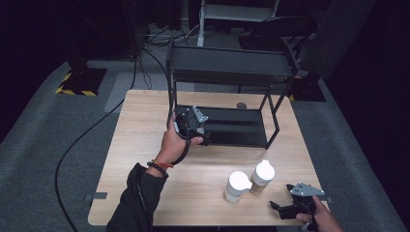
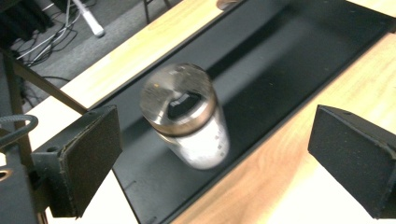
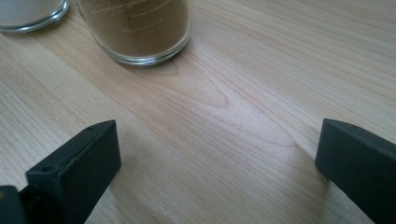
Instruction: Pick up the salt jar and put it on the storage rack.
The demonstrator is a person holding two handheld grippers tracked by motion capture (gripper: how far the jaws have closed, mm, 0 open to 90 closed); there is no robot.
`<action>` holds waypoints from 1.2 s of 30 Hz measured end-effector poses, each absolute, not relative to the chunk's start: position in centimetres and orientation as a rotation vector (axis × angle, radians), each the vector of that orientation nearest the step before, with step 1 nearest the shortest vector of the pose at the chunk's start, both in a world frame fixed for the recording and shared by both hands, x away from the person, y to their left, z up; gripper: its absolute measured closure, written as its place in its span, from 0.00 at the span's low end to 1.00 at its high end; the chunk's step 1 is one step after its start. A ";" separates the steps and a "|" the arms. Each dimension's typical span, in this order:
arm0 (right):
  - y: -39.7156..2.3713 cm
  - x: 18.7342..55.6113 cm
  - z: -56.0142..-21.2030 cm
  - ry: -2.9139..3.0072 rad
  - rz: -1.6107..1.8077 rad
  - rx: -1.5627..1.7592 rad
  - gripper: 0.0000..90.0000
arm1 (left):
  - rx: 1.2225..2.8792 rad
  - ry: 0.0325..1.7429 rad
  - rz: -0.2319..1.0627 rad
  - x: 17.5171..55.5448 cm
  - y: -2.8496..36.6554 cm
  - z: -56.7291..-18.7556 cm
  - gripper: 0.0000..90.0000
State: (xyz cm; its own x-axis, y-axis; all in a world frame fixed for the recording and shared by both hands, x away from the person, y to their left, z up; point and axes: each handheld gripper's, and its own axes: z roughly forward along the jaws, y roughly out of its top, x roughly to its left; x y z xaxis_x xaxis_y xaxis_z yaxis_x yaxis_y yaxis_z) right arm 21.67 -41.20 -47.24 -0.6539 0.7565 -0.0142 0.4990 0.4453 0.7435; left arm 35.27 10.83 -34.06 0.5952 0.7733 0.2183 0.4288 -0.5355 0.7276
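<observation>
Ok, my left gripper (image 1: 200, 133) is over the bottom shelf of the black rack (image 1: 227, 72), jaws spread wide, nothing in them. In the left gripper view the jar (image 2: 187, 116) stands on the rack's black tray (image 2: 289, 60), metal lid up, whitish contents, sitting btwn my pads (image 2: 91, 158) but touching neither. It looks blurred, so I can't tell exactly how it sits. It's close to the tray's front lip, w/ the wooden table (image 1: 145, 145) just past that edge.

Right gripper (image 1: 285, 209) is down at the near right corner of the table, jaws also wide apart, empty, low over bare wood. Two more jars wait near it: the white-lidded jar (image 1: 237, 186) and the brown-powder jar (image 1: 262, 176), side by side. In the right gripper view the brown-powder jar's glass base is just ahead of my jaws.

Risks, as I see it: jar's near the lip, so if I pull the left back carelessly, a pad could clip the lid and tip it off the tray. Glass + powder = mess. On the right, the two jars stand v. close together; going in for one w/ jaws this wide could knock its neighbour over.
</observation>
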 end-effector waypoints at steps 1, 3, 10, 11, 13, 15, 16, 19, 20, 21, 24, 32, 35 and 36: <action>-41.2 21.7 -47.2 2.357 1.041 1.069 0.00 | 2.198 0.942 0.724 34.9 10.7 -34.1 0.03; -41.2 21.7 -47.2 2.357 1.041 1.069 0.00 | 2.199 0.922 0.747 34.1 10.7 -34.4 0.03; -41.2 21.7 -47.2 2.357 1.041 1.069 0.00 | 2.200 0.888 0.759 32.0 11.3 -35.4 0.03; -41.2 21.7 -47.2 2.357 1.041 1.069 0.00 | 2.200 0.885 0.754 31.8 11.5 -35.7 0.03; -41.2 21.7 -47.2 2.357 1.041 1.069 0.00 | 2.212 0.879 0.780 31.1 11.4 -36.2 0.03; -41.2 21.7 -47.2 2.357 1.041 1.069 0.00 | 2.228 0.870 0.806 30.5 11.3 -36.7 0.03; -41.2 21.7 -47.2 2.357 1.041 1.069 0.00 | 2.228 0.868 0.803 30.3 11.4 -36.9 0.03; -41.2 21.7 -47.2 2.357 1.041 1.069 0.00 | 2.241 0.862 0.826 29.4 11.6 -37.7 0.03; -41.2 21.7 -47.2 2.357 1.041 1.069 0.00 | 2.243 0.864 0.830 29.1 11.7 -37.9 0.03; -41.2 21.7 -47.2 2.357 1.041 1.069 0.00 | 2.250 0.861 0.833 28.9 11.8 -38.1 0.03; -41.2 21.7 -47.2 2.357 1.041 1.069 0.00 | 2.258 0.860 0.847 28.2 12.0 -38.9 0.03; -41.2 21.7 -47.2 2.357 1.041 1.069 0.00 | 2.270 0.875 0.836 26.8 13.4 -40.9 0.03; -41.2 21.7 -47.2 2.357 1.041 1.069 0.00 | 2.287 0.882 0.837 26.5 13.7 -41.7 0.03; -41.2 21.7 -47.2 2.357 1.041 1.069 0.00 | 2.285 0.884 0.834 26.3 13.8 -42.0 0.03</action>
State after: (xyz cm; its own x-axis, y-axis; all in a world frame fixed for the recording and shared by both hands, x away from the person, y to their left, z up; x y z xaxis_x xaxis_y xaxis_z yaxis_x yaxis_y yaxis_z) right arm 21.67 -41.20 -47.24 -0.6538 0.7565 -0.0144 0.4990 0.4454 0.7434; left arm 26.33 13.82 -42.00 0.5922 0.7272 0.3472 0.3886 -0.6352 0.6675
